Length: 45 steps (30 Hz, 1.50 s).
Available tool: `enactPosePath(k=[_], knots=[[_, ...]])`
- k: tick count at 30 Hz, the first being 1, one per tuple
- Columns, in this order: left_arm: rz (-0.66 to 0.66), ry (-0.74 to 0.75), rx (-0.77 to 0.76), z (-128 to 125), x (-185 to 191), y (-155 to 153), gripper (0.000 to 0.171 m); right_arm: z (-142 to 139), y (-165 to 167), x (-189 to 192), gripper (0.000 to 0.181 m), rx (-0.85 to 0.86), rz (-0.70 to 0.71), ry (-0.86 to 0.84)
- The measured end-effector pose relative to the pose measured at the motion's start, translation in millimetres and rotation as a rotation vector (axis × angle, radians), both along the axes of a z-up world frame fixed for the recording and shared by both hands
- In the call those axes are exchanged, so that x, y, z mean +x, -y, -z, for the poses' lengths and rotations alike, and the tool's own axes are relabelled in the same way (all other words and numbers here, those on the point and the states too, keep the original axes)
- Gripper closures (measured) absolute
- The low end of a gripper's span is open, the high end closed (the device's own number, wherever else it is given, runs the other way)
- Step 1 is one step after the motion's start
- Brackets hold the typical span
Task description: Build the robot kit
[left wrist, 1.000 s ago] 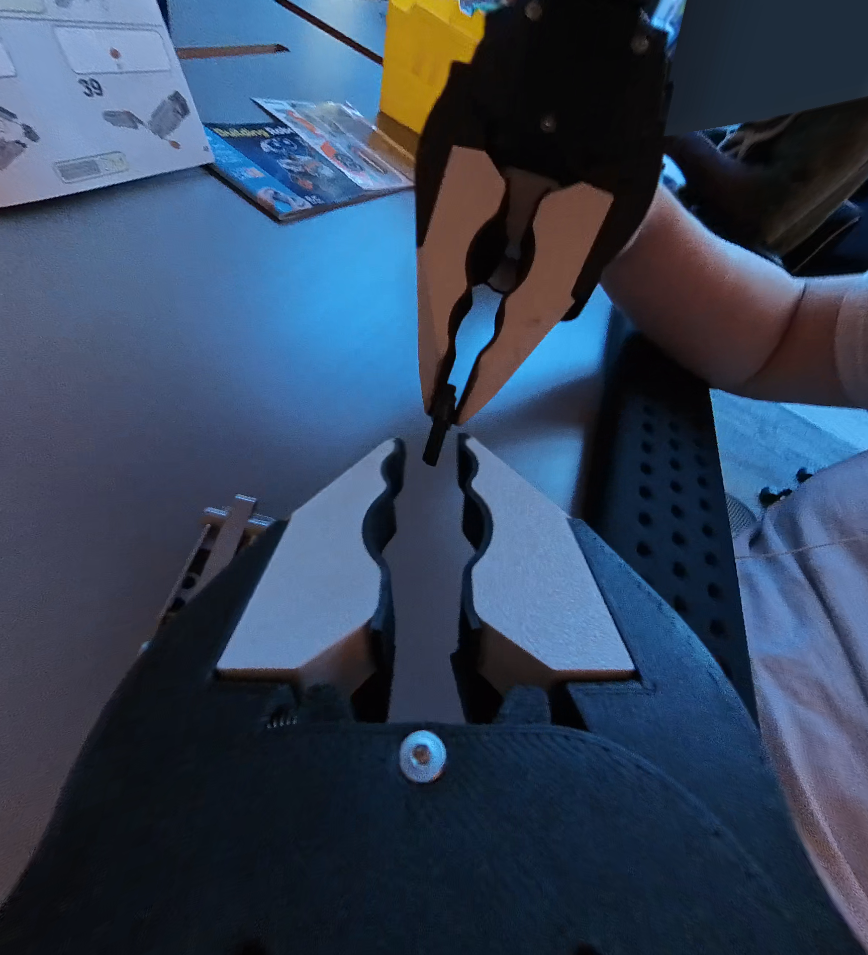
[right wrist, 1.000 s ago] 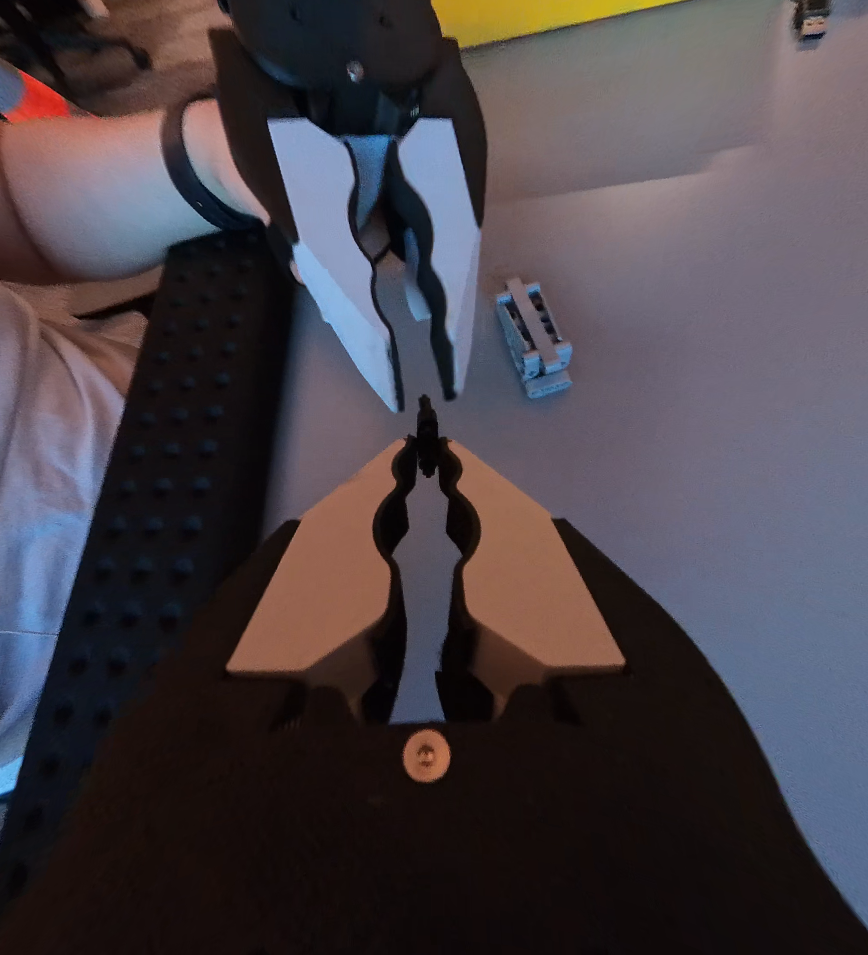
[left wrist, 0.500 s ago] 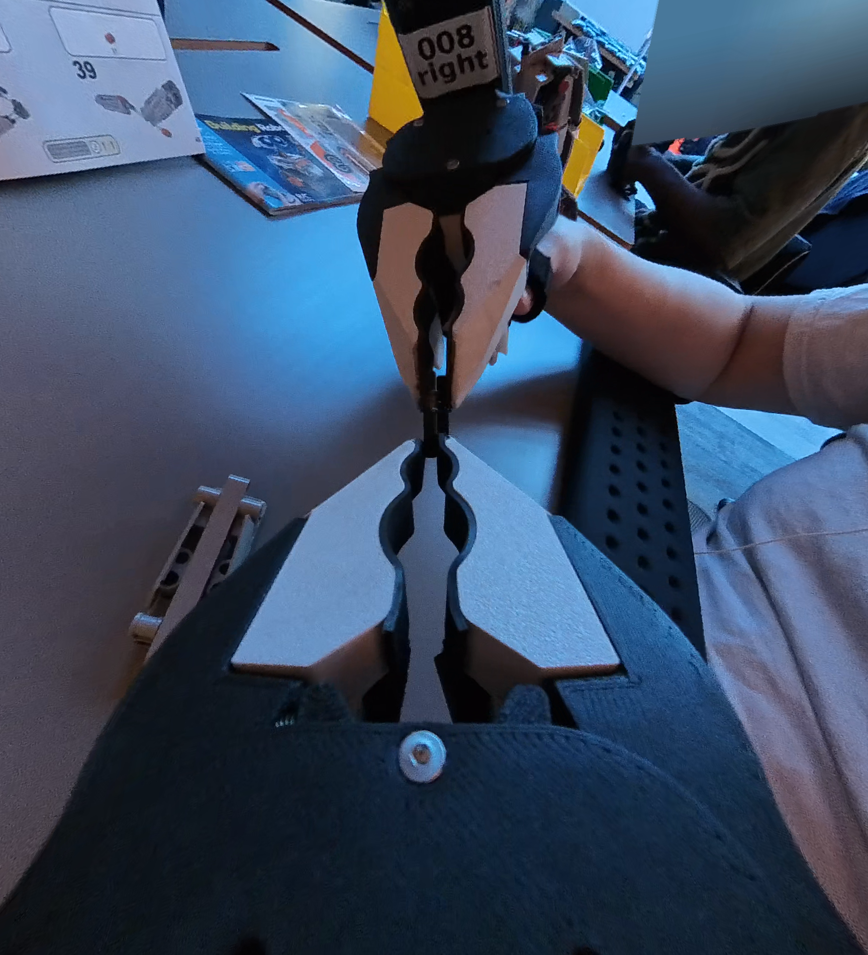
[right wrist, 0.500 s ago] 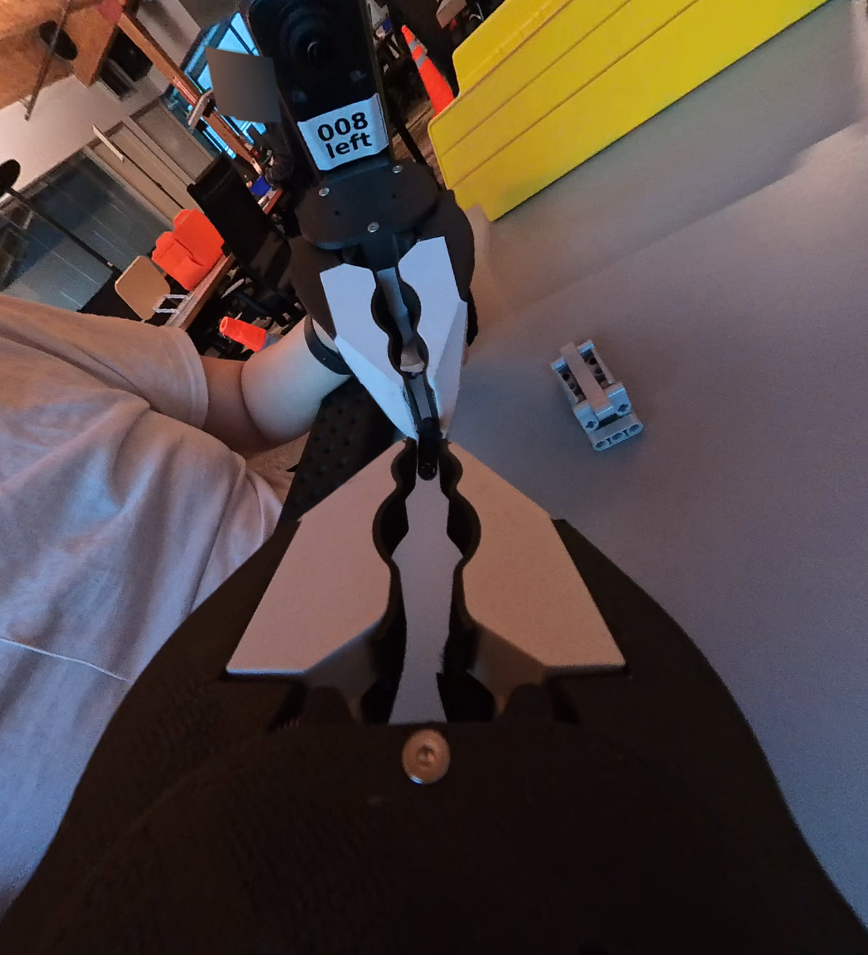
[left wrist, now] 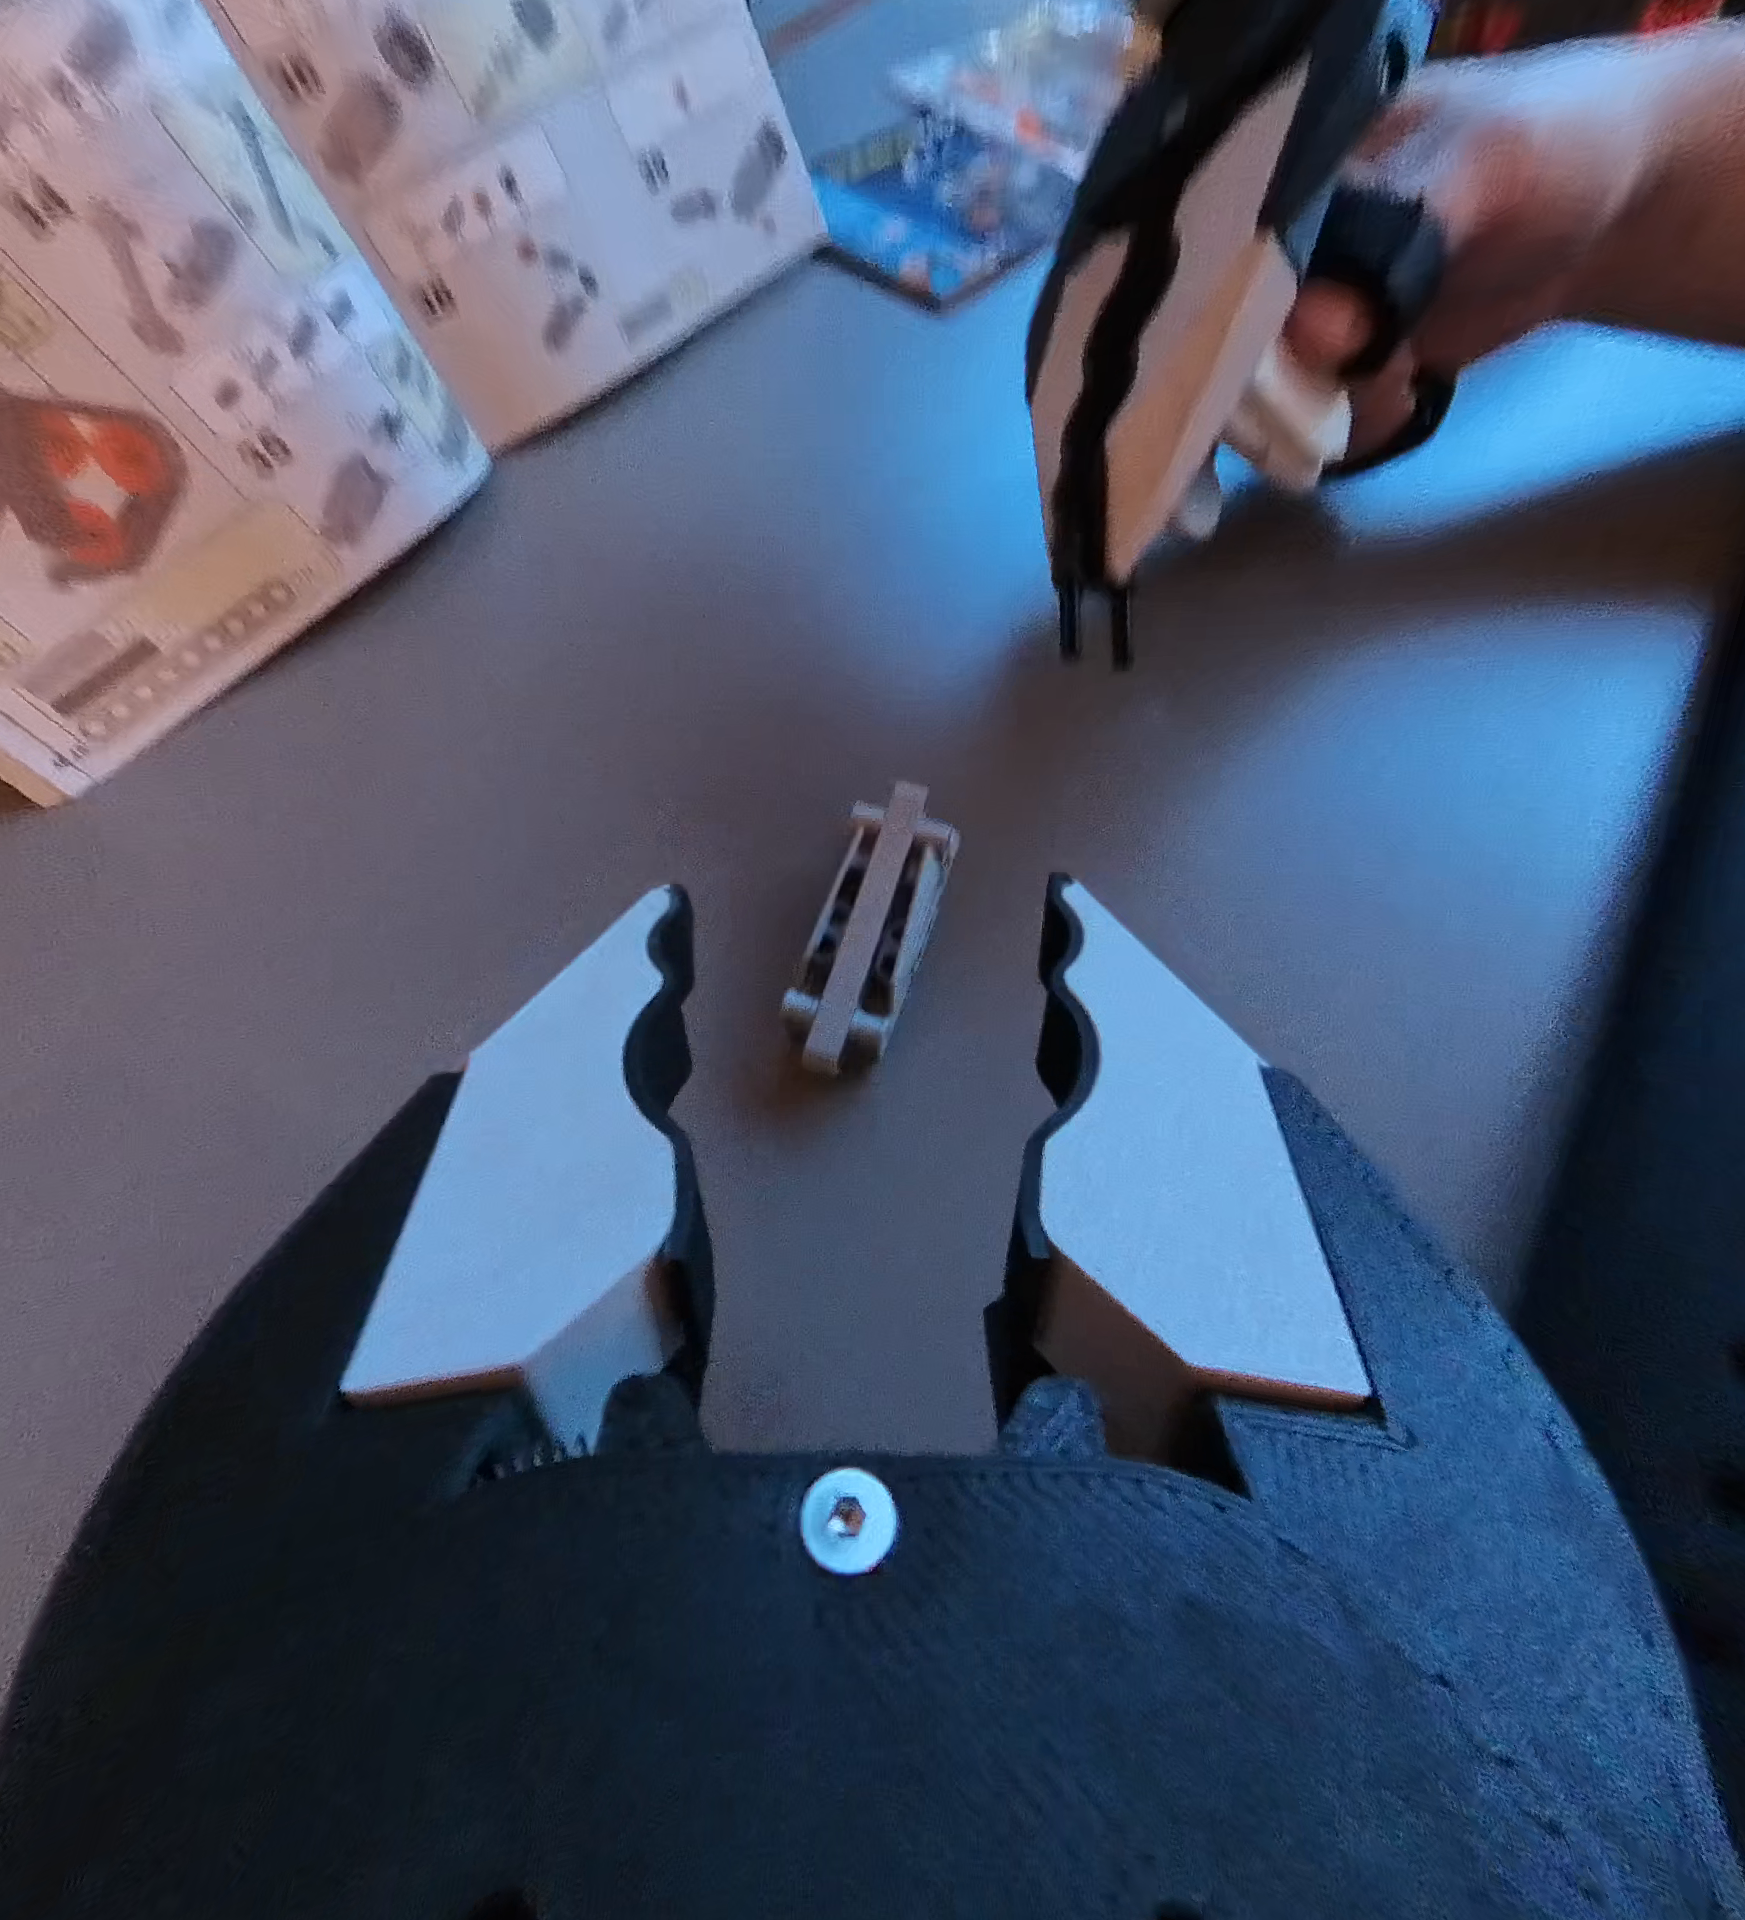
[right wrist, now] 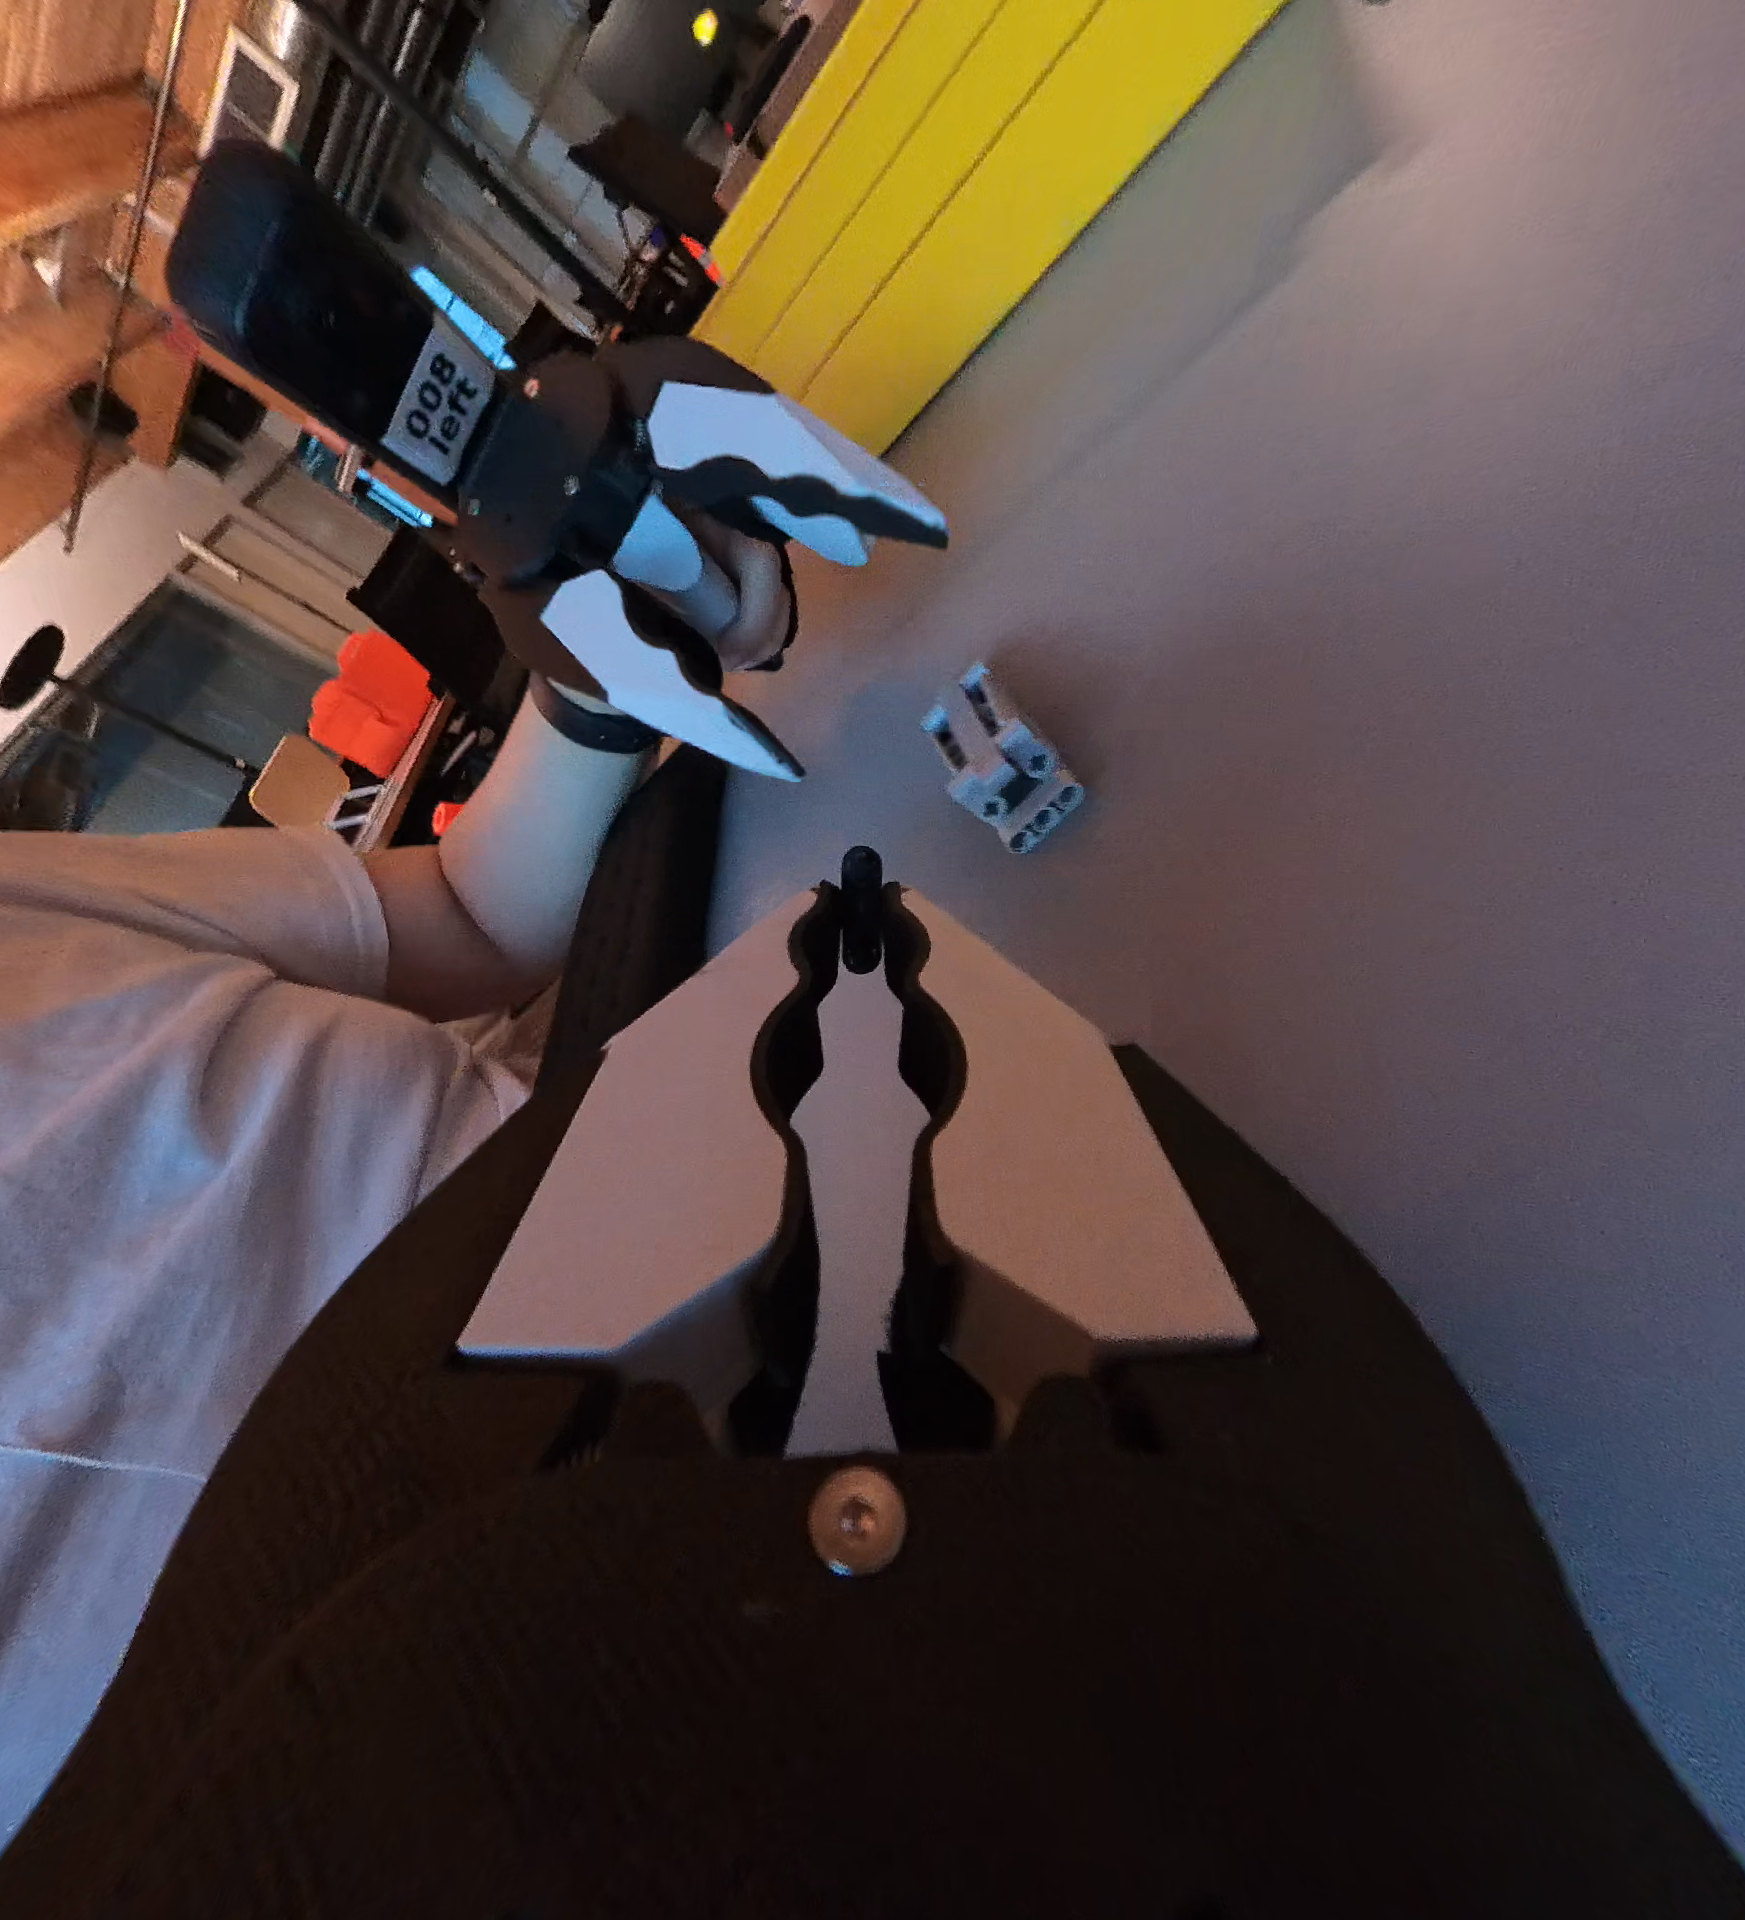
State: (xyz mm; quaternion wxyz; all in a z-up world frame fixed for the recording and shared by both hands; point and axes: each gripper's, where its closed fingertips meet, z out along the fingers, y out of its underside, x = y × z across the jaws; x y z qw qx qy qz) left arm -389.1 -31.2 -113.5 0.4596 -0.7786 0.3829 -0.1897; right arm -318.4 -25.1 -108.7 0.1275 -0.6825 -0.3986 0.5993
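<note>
Left gripper (left wrist: 863, 904) fingers apart over grey brick assembly (left wrist: 870, 928); right gripper (right wrist: 860, 902) fingers clamped on black pin (right wrist: 860, 906).

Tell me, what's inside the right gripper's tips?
A small black pin is pinched in the right gripper, its end poking out past the tips. The part of the pin between the fingers is hidden.

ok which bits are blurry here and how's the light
Left wrist view: the instruction sheets and the right gripper are smeared, the grey brick piece fairly sharp, blue glare on the table. Right wrist view: dim, warm light, the small black pin in focus, background shelves soft.
</note>
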Motion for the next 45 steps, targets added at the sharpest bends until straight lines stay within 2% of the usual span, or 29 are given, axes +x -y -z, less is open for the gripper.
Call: enactPosePath(k=[3,7,12,13,14,17,19,23,25,28,32,39,45], knots=[[0.049,-0.034,-0.049,15,-5,-6,0.113,9,-5,0,0.174,-0.027,0.017,0.023],[0.153,-0.037,-0.153,27,7,-10,0.119,17,-5,-1,0.174,-0.062,0.016,0.045],[0.233,-0.156,-0.187,47,20,-12,0.125,18,-11,-2,0.174,-0.121,0.064,0.047],[0.237,-0.169,-0.173,47,22,-13,0.131,18,-13,-2,0.174,-0.144,0.073,0.046],[0.237,-0.180,-0.166,48,22,-14,0.146,17,-13,-3,0.174,-0.170,0.081,0.040],[0.194,-0.158,-0.164,47,22,-16,0.149,12,-16,-7,0.174,-0.253,0.123,-0.008],[0.196,-0.128,-0.073,41,29,-13,0.149,5,-19,-11,0.174,-0.317,0.168,-0.062],[0.168,-0.026,0.139,1,42,-2,0.149,-25,-16,-15,0.174,-0.396,0.174,-0.227],[0.135,0.023,0.209,-16,43,2,0.149,-39,-11,-15,0.175,-0.354,0.172,-0.265],[0.089,0.003,0.330,-34,40,5,0.149,-55,-3,-15,0.174,-0.270,0.187,-0.289],[0.068,-0.029,0.460,-50,45,12,0.149,-67,4,-16,0.174,-0.266,0.187,-0.320],[0.036,-0.041,0.522,-61,45,13,0.149,-73,12,-20,0.175,-0.141,0.205,-0.302],[0.045,-0.042,0.526,-60,48,13,0.149,-72,11,-19,0.175,-0.137,0.197,-0.286]])
